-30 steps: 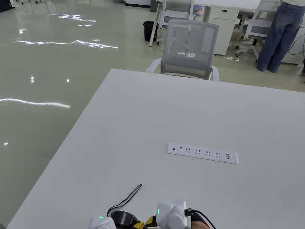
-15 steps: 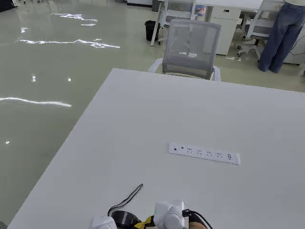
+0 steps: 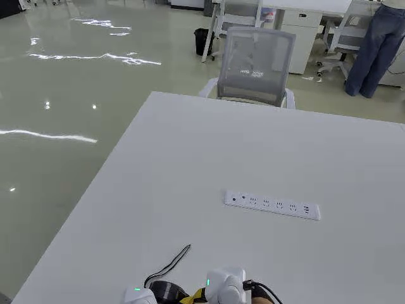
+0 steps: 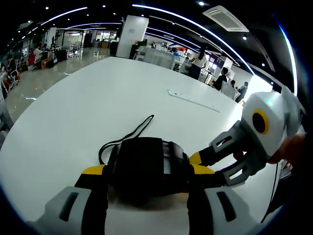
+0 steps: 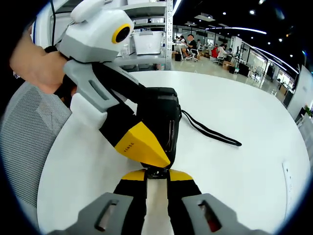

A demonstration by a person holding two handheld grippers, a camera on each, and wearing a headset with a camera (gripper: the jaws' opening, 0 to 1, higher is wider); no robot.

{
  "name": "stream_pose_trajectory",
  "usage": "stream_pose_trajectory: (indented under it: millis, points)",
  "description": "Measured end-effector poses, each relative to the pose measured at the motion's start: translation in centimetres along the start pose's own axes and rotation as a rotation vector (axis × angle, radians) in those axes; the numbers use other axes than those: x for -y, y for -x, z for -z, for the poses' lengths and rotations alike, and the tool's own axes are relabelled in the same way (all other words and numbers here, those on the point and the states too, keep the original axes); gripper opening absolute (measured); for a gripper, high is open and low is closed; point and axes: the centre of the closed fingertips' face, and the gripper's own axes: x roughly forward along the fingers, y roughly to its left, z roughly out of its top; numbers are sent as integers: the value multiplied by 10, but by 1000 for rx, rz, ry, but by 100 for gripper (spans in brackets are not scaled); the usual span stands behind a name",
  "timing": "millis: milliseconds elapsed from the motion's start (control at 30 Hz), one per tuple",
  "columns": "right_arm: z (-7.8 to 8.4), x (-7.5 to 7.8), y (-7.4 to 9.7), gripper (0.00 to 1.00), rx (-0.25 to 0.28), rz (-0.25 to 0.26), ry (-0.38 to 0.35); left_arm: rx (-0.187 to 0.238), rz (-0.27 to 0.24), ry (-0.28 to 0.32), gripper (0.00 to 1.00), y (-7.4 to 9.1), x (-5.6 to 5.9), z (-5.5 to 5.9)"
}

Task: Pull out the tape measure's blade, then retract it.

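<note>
While the black tape measure (image 4: pixel 145 155) lies at the bottom centre of the head view on the white surface (image 3: pixel 253 145), the jaws of the left gripper (image 4: pixel 146 172) clamp its case, the jaws of the right gripper (image 5: pixel 156 175) pinch its lower edge, and its strap (image 3: pixel 168 260) trails just above.

The left claw (image 4: pixel 146 171) and right claw (image 5: pixel 156 175) are showing grey bodies, black jaws, yellow tips; green lights are glowing.
</note>
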Motion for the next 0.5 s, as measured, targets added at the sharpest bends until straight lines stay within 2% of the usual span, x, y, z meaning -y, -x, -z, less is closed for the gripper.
stream_pose_trajectory:
  millis: [233, 267, 500]
  points:
    - [5, -1, -3, 14, 5, 6, -2, -9, -4, -32, 64, -2, 2, 5]
    - [4, -1, -3, 14, 10, 9, -12, -5, -2, -17, 64, -2, 2, 5]
    - [3, 0, -2, 15, 11, 13, -2, -5, -4, -10, 64, -1, 2, 5]
